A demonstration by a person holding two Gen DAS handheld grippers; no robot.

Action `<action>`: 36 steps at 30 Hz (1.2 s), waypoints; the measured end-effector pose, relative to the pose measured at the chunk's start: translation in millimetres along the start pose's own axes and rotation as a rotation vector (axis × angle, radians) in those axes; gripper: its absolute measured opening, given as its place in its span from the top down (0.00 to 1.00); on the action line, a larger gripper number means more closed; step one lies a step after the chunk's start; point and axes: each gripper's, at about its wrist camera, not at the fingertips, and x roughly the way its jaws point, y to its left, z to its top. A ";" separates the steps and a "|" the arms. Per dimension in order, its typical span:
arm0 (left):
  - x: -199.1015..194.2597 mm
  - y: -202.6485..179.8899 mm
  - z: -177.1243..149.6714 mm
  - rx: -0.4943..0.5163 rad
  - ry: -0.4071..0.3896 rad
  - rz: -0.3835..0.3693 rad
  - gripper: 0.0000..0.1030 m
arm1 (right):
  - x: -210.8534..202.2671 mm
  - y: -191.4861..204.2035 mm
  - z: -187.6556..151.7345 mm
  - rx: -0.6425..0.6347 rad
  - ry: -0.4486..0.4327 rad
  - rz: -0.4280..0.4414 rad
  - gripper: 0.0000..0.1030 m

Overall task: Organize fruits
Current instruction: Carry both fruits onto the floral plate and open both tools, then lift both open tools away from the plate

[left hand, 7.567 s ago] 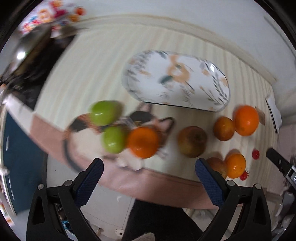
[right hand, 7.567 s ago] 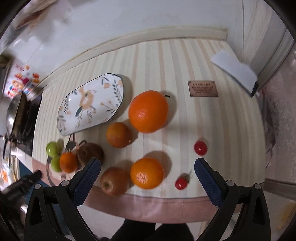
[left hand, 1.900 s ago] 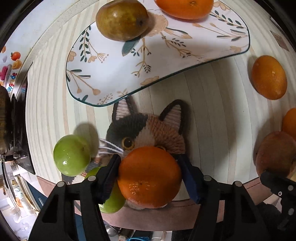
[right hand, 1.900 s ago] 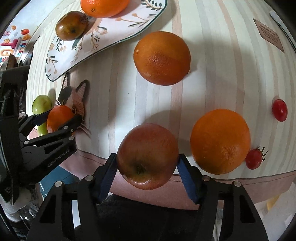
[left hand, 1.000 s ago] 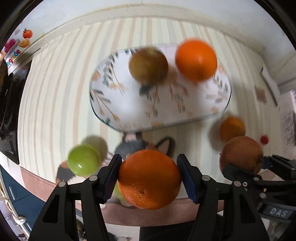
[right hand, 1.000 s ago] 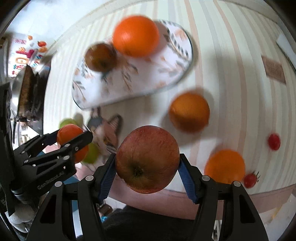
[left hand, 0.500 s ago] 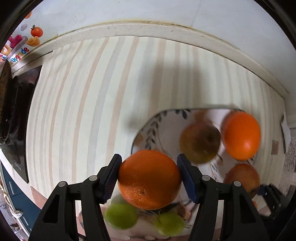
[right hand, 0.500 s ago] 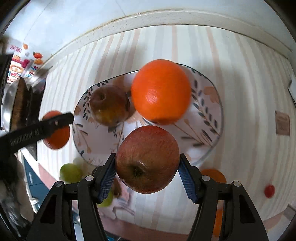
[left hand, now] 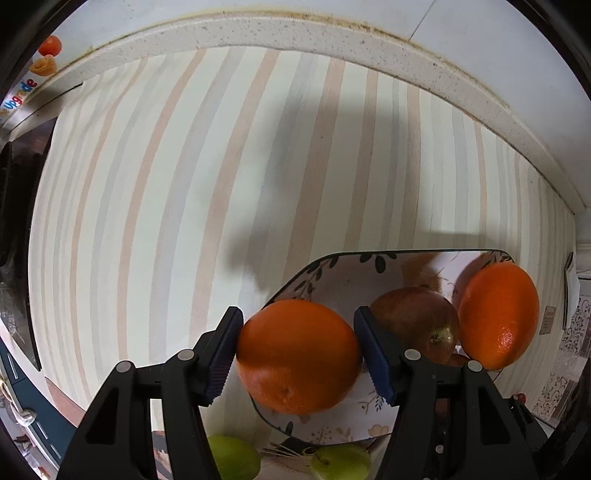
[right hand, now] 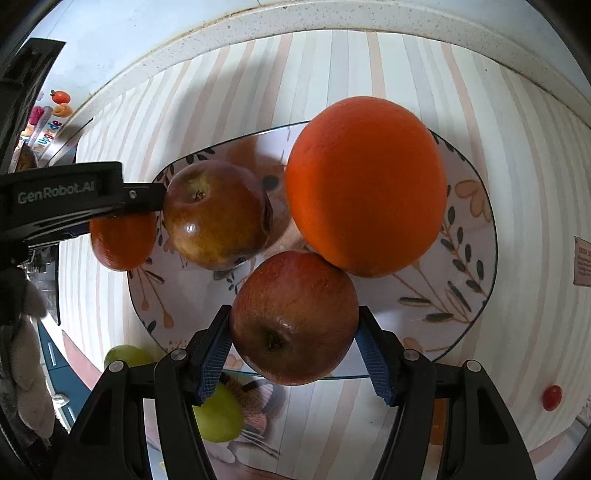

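My left gripper [left hand: 298, 354] is shut on an orange [left hand: 299, 356] and holds it over the left end of the floral plate [left hand: 332, 273]. My right gripper [right hand: 294, 349] is shut on a red apple [right hand: 294, 317] at the plate's [right hand: 458, 295] near rim. On the plate lie a brownish apple [right hand: 216, 214] and a large orange [right hand: 365, 184]; both also show in the left wrist view, the apple [left hand: 417, 321] and the orange [left hand: 498, 314]. The left gripper's arm and its orange [right hand: 123, 240] show at the plate's left edge in the right wrist view.
Two green apples [left hand: 232, 458] [left hand: 340, 461] sit on a cat-shaped mat [right hand: 255, 402] in front of the plate. A cherry tomato [right hand: 552, 397] lies at the right. A raised speckled ledge [left hand: 258, 29] borders the striped table at the back.
Both grippers have moved in and lower over the plate with their fruit. The plate and its fruit now look larger and closer.
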 end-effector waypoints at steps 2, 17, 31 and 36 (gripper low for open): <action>0.7 -0.9 1.7 -0.010 -0.006 -0.013 0.41 | 1.3 1.0 1.3 0.003 0.006 0.002 0.34; -33.1 1.0 -26.7 -0.047 -0.082 -0.017 0.26 | -24.5 -13.4 -3.7 -0.001 -0.001 0.028 0.10; -102.9 -13.8 -113.4 -0.013 -0.239 0.004 0.26 | -108.0 -26.5 -40.0 -0.078 -0.148 -0.031 0.10; -124.9 -21.2 -131.8 0.002 -0.294 0.023 0.26 | -136.2 -26.3 -60.1 -0.097 -0.193 -0.035 0.10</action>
